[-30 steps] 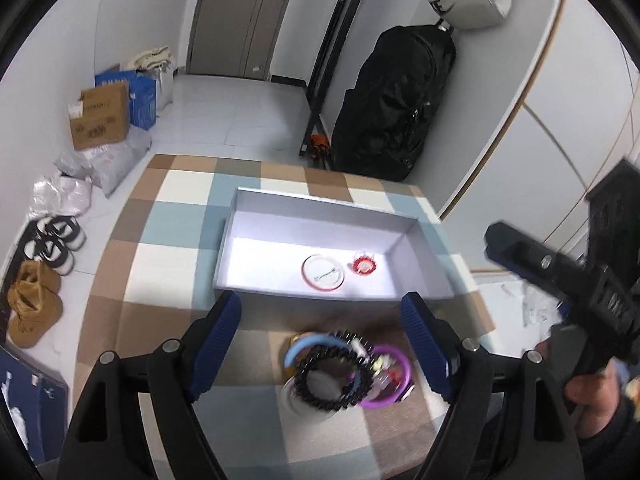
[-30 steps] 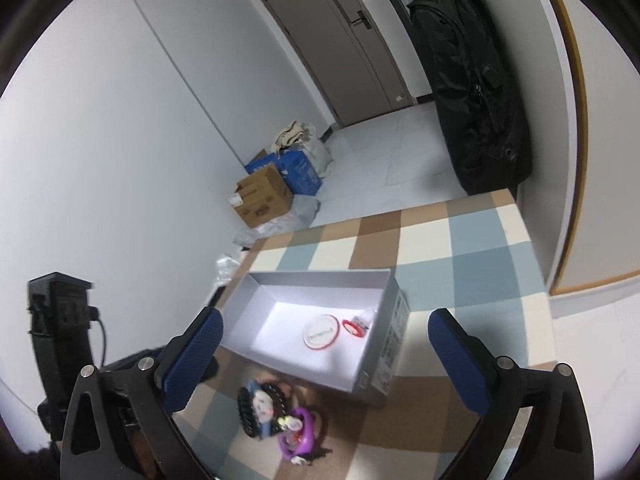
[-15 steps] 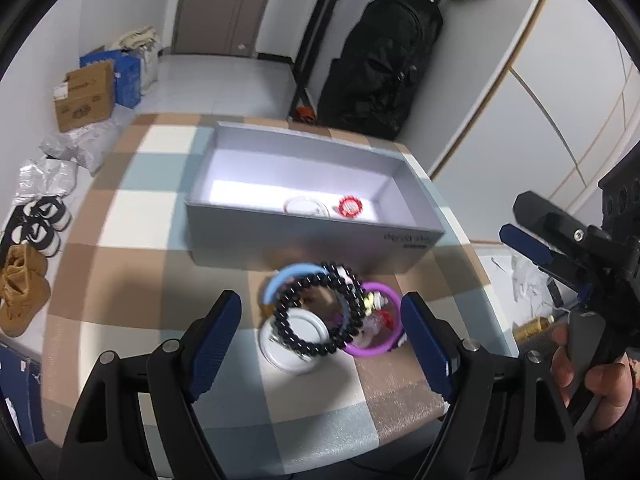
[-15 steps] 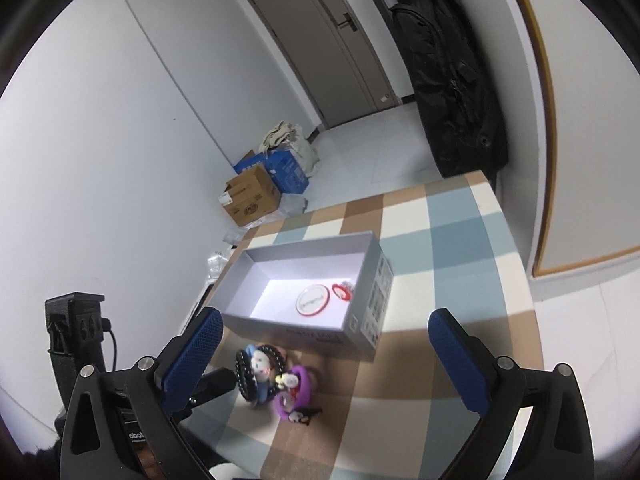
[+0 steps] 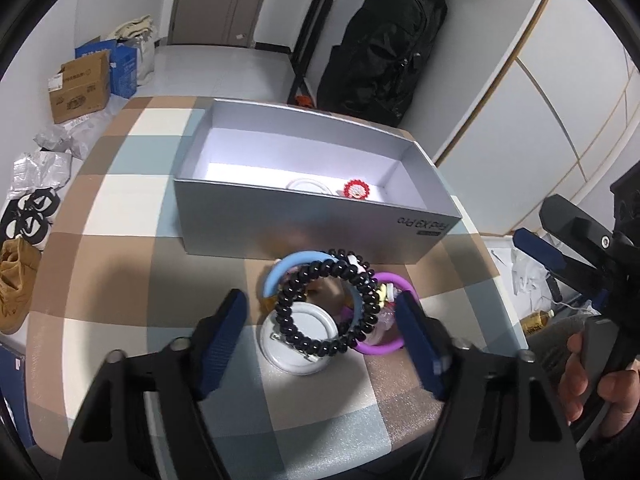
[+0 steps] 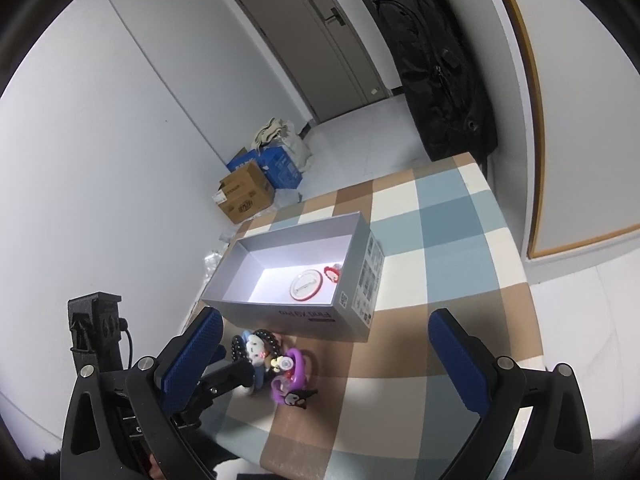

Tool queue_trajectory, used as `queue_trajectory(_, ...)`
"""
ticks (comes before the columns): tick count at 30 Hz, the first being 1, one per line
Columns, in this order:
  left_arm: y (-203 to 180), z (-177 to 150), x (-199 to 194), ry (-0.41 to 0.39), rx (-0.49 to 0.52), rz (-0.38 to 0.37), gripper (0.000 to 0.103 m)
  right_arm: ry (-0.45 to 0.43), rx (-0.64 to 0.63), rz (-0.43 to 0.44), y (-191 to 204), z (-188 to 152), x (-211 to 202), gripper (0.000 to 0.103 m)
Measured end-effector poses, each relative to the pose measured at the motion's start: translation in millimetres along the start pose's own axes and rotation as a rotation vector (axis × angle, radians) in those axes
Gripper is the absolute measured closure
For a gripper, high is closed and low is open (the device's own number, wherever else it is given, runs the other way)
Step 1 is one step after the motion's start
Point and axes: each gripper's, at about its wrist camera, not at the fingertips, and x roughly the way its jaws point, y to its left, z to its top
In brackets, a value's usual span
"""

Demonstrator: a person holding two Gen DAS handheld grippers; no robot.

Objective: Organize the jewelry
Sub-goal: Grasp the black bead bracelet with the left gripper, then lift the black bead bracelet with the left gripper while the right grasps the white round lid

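- Black beaded bracelet (image 5: 328, 304), before the grey box (image 5: 312, 228): light, slack, rolling; take one side of its ring.
- Left tongs (image 5: 322, 334) closing, nothing gripped; right tongs (image 6: 324, 354) wide, empty.

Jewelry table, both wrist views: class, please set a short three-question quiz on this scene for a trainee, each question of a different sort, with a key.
1. True or false: the grey box holds a round red-rimmed case.
2. Which item lies on top of the heap in front of the box? A) black bead bracelet B) purple ring C) white round case
3. Fill in: the right gripper has its jaws ____ with nothing between them.

Key: 1 true; 2 A; 3 open. Note: the left gripper straddles the heap, its jaws closing, pads not yet pressing on it.
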Motion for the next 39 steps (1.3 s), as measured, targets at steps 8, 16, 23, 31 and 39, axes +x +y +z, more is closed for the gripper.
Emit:
queue_trajectory(8, -3, 1, 1, 0.005, 0.009, -0.032, 0.058, 0.001, -0.005, -0.002, 1, -1, 1, 0.0)
queue_trajectory(16, -1, 2, -1, 0.017, -0.005, -0.049, 0.06, 0.006, 0.006, -0.006, 2, -2, 4, 0.0)
queue_trajectory(23, 3, 7, -8, 0.008, -0.04, -0.077, 0.06, 0.018, -0.009, -0.025, 2, -4, 7, 0.0)
queue_trajectory(31, 22, 21, -40, -0.087, -0.138, -0.128, 0.06, 0.067, -0.032, 0.009, 14, -17, 7, 0.0)
queue_trajectory(39, 43, 30, -59, -0.17, -0.23, -0.147, 0.06, 0.153, -0.028, 0.141, 42, -42, 10, 0.013)
